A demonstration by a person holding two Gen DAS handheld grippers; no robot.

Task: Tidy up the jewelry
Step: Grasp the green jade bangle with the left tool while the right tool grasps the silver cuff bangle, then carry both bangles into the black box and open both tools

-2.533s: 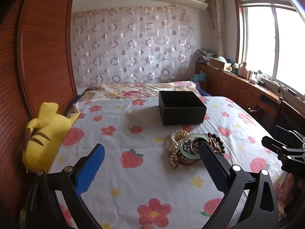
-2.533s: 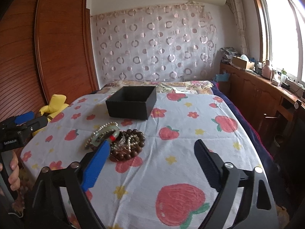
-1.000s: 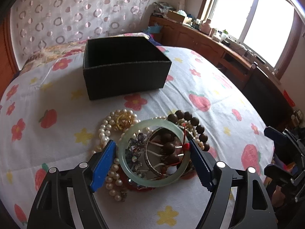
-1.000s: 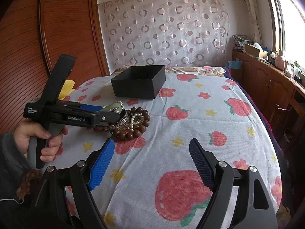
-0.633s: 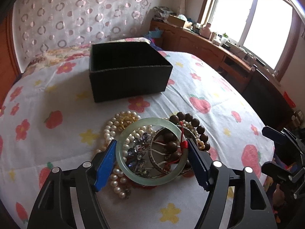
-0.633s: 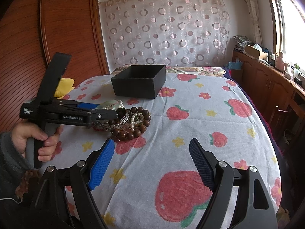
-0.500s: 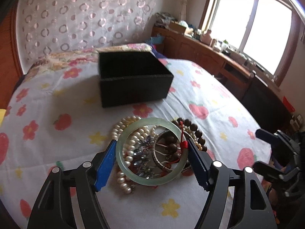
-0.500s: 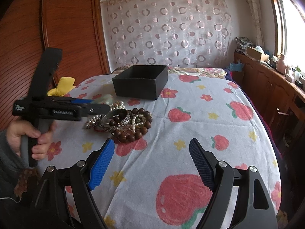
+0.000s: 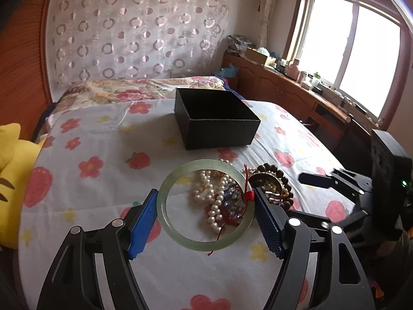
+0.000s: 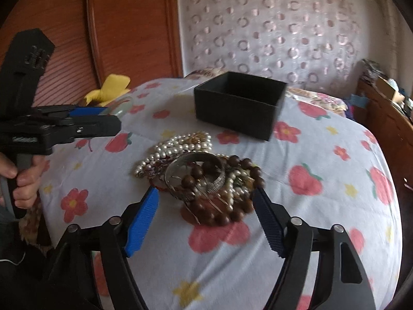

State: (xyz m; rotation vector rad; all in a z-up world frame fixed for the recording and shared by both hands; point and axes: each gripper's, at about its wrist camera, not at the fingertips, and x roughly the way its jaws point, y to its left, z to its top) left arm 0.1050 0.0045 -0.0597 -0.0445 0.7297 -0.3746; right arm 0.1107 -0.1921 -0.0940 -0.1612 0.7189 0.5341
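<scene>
My left gripper (image 9: pixel 206 193) is shut on a pale green jade bangle (image 9: pixel 165 188) and holds it flat above the bed; a red string (image 9: pixel 249 195) hangs from the bangle. In the right wrist view the left gripper (image 10: pixel 113 118) hovers left of the jewelry pile with the bangle (image 10: pixel 124 106) at its tip. The pile holds a pearl necklace (image 10: pixel 175 144), a silver bangle (image 10: pixel 196 178) and a brown bead bracelet (image 10: pixel 232 214). My right gripper (image 10: pixel 205 196) is closing, with the pile's near edge between its fingertips and the pads touching nothing. A black open box (image 10: pixel 232 116) sits behind the pile.
The bed has a white sheet printed with strawberries and flowers (image 10: pixel 322 155). A yellow plush toy (image 9: pixel 10 180) lies at its left edge beside the wooden wardrobe (image 10: pixel 129 25). A wooden sideboard (image 9: pixel 296 95) with clutter runs under the window on the right. A person's hand (image 10: pixel 23 180) grips the left tool.
The left gripper has lifted the jade bangle off the pile and carried it up and to the left. The right gripper has swung in over the pile and its jaws have narrowed a little.
</scene>
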